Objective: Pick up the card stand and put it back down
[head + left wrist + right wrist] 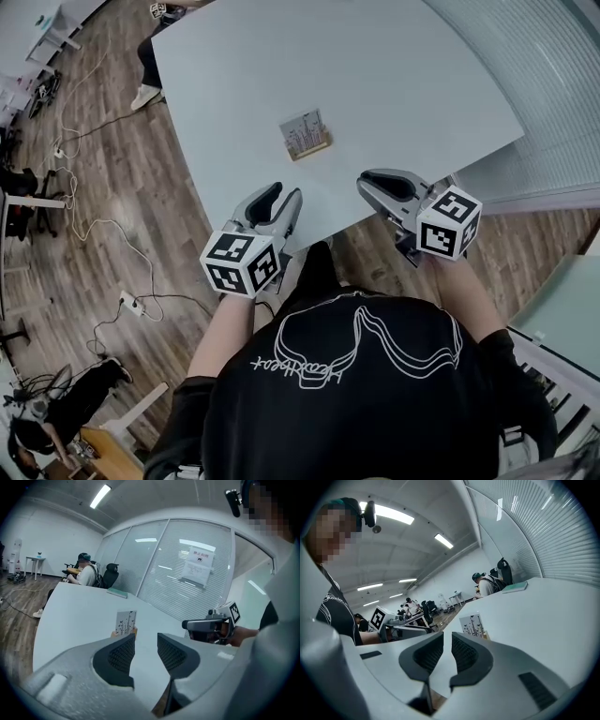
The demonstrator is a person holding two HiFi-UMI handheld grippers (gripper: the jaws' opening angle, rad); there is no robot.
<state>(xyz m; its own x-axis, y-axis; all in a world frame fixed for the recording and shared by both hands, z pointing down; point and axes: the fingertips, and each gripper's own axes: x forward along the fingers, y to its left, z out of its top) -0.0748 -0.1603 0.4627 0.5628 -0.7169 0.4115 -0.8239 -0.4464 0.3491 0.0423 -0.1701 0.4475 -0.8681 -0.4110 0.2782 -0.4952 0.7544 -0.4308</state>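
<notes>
The card stand (306,134), a small wooden base holding an upright white card with dark print, stands near the middle of the white table (394,66). My left gripper (279,195) hovers over the table's near edge, short of the stand, open and empty. My right gripper (367,183) is at the same edge to the right, with a narrower gap and nothing between its jaws. The left gripper view shows the stand (125,623) just beyond the open left gripper (146,637), and the right gripper (206,625) off to the side. In the right gripper view the stand (473,625) lies ahead of the right gripper (447,634).
A green notebook (116,592) lies at the table's far end, where a person (85,573) sits. Cables and a power strip (127,302) run over the wood floor on the left. A glass wall with blinds (534,56) borders the table on the right.
</notes>
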